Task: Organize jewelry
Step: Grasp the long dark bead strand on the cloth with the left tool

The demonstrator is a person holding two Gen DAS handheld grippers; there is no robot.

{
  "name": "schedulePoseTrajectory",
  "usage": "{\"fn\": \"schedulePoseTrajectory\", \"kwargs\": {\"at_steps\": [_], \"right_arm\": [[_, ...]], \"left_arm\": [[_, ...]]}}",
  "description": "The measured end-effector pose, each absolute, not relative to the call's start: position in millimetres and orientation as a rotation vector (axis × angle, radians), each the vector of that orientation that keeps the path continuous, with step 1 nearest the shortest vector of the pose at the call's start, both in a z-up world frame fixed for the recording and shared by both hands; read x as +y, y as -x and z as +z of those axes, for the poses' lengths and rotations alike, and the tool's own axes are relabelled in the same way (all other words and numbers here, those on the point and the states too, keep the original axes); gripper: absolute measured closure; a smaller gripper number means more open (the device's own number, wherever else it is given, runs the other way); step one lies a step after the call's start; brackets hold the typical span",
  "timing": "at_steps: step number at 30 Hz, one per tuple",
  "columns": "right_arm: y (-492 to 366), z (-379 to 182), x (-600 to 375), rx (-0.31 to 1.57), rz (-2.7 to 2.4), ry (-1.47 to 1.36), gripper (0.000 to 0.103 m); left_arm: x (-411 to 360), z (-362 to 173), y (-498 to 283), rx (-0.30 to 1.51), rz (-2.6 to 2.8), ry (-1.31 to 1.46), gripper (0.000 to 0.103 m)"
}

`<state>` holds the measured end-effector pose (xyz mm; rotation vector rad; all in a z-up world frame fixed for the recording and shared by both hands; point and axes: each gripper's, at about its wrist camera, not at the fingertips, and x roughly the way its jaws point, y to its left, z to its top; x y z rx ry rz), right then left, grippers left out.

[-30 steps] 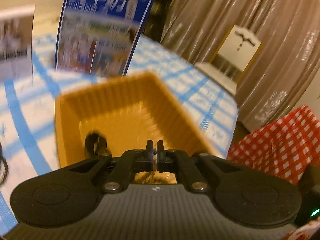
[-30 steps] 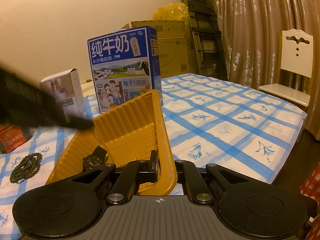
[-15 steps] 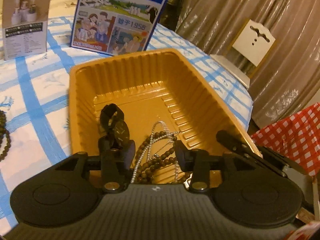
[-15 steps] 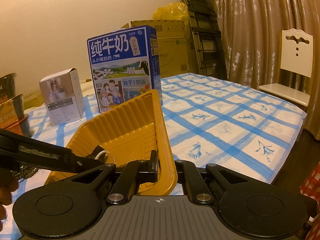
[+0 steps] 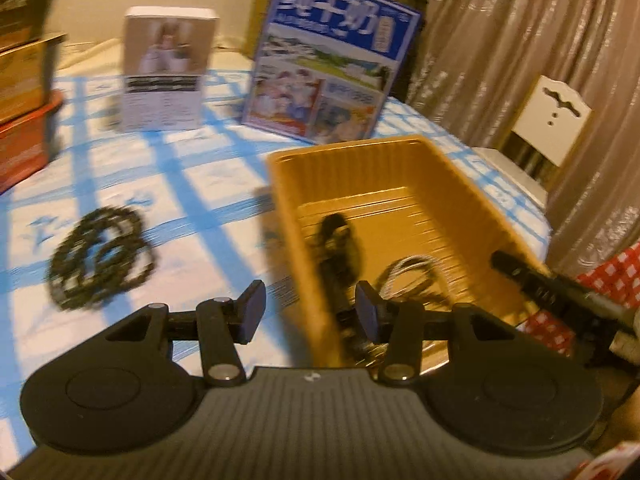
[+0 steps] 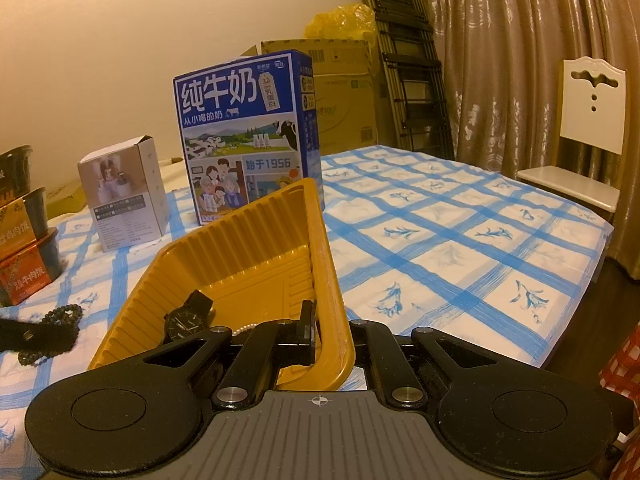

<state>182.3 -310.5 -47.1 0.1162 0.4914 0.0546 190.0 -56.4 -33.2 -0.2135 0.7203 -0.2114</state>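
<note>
Blue-checked cloth (image 6: 460,248) covers the whole surface, and every place below is given from the yellow tray (image 5: 404,184) that sits on it.

Far left of the tray, stacked food tubs (image 6: 24,240) stand at the table's edge, well clear of the work. Nearer, still left of the tray, a dark bead bracelet (image 5: 100,258) lies coiled on the cloth; it looks like the one piece not yet sorted. A small white carton (image 5: 166,68) stands behind it, and a blue milk box (image 5: 328,56) stands just behind the tray's far wall.

The left gripper (image 5: 310,312) hangs over the tray's left wall with its jaws opening and nothing between them, probably freed to go for the bracelet.

Inside the tray lie a black wristwatch (image 6: 186,320) and a pale thin chain (image 5: 412,276), too blurred to describe further.

The right gripper (image 6: 332,336) is clamped on the tray's near right rim, one finger inside and one outside, apparently to steady the light tray.
</note>
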Motion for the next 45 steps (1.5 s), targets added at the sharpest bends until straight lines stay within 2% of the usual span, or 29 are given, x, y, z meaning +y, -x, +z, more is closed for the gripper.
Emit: {"fn": "schedulePoseTrajectory", "kwargs": {"at_steps": [13,27,45], "right_arm": [[-182,-47,-312,0.492,0.055,-0.118,0.097],[-183,-47,-312,0.492,0.055,-0.118,0.097],[-183,-47,-312,0.493,0.055,-0.118,0.097]], "left_arm": [[-1,-60,-156,0.777,-0.012,0.154,0.058],[15,-71,-159,0.782,0.036,0.014,0.06],[18,-75,-225,0.759,0.002,-0.123,0.075]]}}
